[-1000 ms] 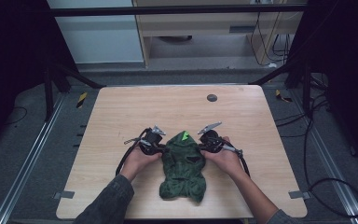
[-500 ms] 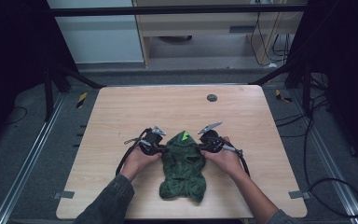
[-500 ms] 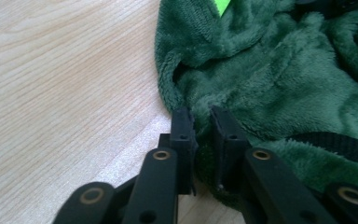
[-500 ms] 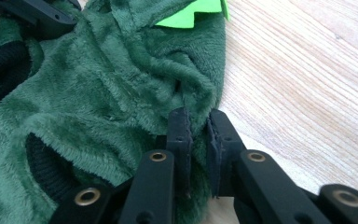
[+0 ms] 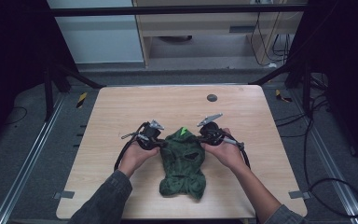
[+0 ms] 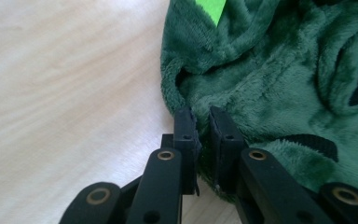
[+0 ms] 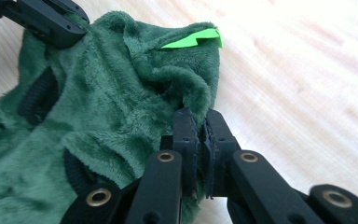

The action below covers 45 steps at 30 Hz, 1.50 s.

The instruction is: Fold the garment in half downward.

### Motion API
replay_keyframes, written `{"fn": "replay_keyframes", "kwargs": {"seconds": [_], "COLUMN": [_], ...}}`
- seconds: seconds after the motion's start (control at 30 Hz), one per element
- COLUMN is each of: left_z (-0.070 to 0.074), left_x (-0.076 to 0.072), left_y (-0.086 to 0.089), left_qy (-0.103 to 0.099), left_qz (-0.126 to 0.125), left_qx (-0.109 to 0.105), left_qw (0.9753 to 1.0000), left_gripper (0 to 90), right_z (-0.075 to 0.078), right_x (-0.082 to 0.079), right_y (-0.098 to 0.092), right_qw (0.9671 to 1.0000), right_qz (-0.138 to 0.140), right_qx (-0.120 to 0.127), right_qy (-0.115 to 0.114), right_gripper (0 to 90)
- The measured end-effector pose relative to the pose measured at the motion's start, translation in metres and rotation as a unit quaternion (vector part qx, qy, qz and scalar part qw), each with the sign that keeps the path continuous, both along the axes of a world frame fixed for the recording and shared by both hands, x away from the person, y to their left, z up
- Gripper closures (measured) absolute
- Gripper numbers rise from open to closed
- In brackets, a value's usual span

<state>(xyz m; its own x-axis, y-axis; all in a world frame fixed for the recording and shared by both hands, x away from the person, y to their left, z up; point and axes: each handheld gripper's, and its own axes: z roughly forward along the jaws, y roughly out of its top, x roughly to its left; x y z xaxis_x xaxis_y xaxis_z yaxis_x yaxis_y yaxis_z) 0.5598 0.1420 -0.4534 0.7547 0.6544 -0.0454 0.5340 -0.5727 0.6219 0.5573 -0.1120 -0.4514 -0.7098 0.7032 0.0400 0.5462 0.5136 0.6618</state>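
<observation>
A dark green plush garment (image 5: 184, 161) with black patches and a bright green tag (image 5: 183, 131) lies crumpled on the wooden table (image 5: 121, 107), near its front edge. My left gripper (image 5: 161, 144) pinches the garment's left edge; in the left gripper view its jaws (image 6: 200, 119) stand nearly closed on the fleece (image 6: 270, 79). At the garment's right edge my right gripper (image 5: 200, 141) is shut on a fold; the right gripper view shows the fleece (image 7: 121, 93) squeezed between its tips (image 7: 200, 116). The left gripper's fingers (image 7: 51, 21) appear at the far side there.
A small dark round disc (image 5: 211, 98) lies on the table toward the far edge. Black cables (image 5: 242, 154) trail from both grippers by the hands. A dark frame and cabinets stand beyond the table.
Hardly anything has moved; both grippers stay at the garment's top corners, and the garment keeps its shape and place.
</observation>
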Motion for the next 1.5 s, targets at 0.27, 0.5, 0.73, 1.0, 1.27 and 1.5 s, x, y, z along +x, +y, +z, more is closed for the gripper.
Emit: {"fn": "replay_keyframes", "kwargs": {"seconds": [0.27,0.5,0.73,1.0,1.27,1.5], "left_z": [0.017,0.024,0.032,0.041,0.05,0.055], "left_x": [0.004,0.005,0.008,0.012,0.019,0.022], "left_y": [0.003,0.003,0.003,0.003,0.0,0.001], "left_qy": [-0.019,-0.033,-0.045,-0.056,-0.068,-0.081], "left_qz": [0.009,0.012,0.016,0.022,0.026,0.032], "left_qx": [0.0,0.003,0.004,-0.001,-0.002,-0.008], "left_qw": [0.9998,0.9994,0.9989,0.9982,0.9973,0.9962], "left_gripper": [82.9,83.1,83.1,83.1,83.1,82.9], "right_z": [0.022,0.031,0.038,0.046,0.054,0.06], "right_x": [0.008,0.011,0.015,0.019,0.025,0.032], "right_y": [0.001,0.003,0.005,0.004,0.004,0.004], "right_qw": [0.9998,0.9996,0.9994,0.9991,0.9988,0.9982], "right_qz": [0.0,0.002,0.004,0.002,-0.006,-0.013], "right_qx": [0.01,0.01,0.009,0.012,0.013,0.014], "right_qy": [-0.018,-0.025,-0.034,-0.042,-0.047,-0.056], "right_gripper": [85.1,85.2,85.1,85.1,85.1,85.0]}}
